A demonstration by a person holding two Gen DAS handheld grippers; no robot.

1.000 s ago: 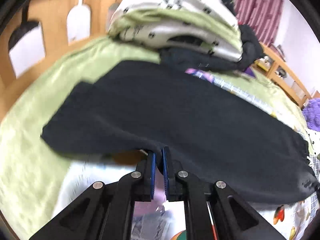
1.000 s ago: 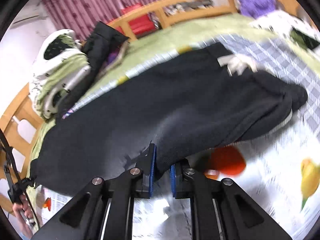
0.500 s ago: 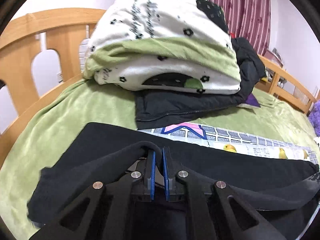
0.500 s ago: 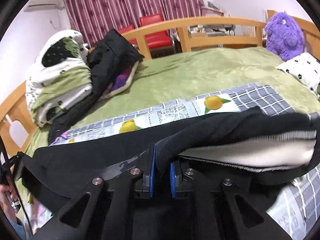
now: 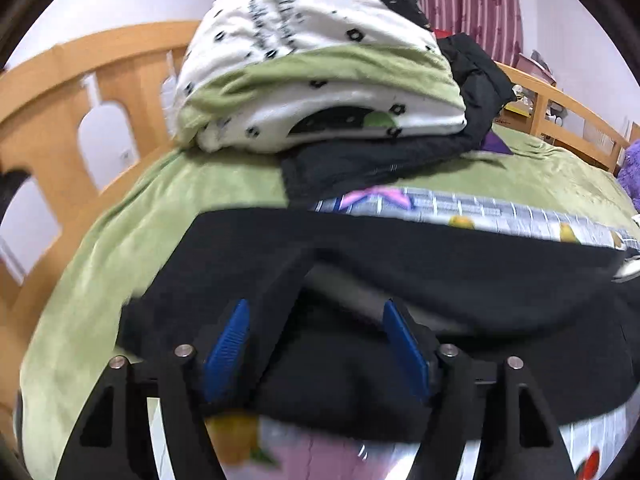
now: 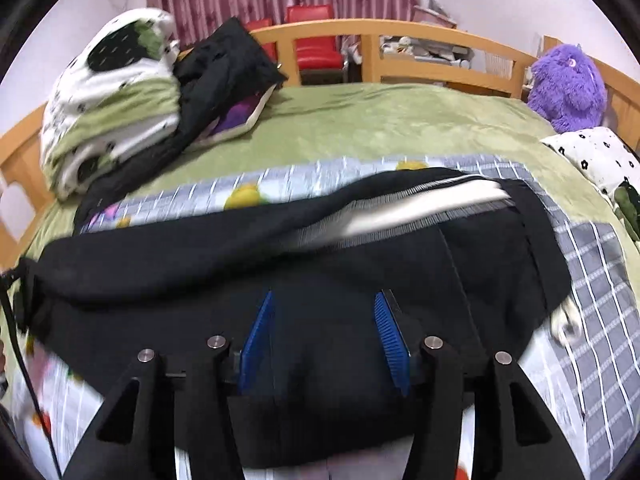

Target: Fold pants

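The black pants (image 5: 440,276) lie folded lengthwise across the bed, one layer laid over the other. In the right wrist view the same pants (image 6: 224,256) show a pale lining and ribbed waistband along the upper fold. My left gripper (image 5: 316,312) hovers over the near edge of the cloth with its jaws opening; the blue pads (image 5: 230,340) stand apart and do not press on the fabric. My right gripper (image 6: 324,308) is likewise opening above the pants, pads (image 6: 390,336) wide, nothing pinched.
A fruit-print checked sheet (image 6: 600,292) covers the green blanket (image 6: 380,120). A folded white-and-green quilt (image 5: 320,64) sits on a black jacket (image 5: 384,160) at the wooden bed frame (image 5: 52,92). A purple plush toy (image 6: 568,84) sits at the far right corner.
Both grippers carried the lifted edge of the pants over the rest, then let go. Their jaws went from shut on the cloth to apart, and the top layer dropped.
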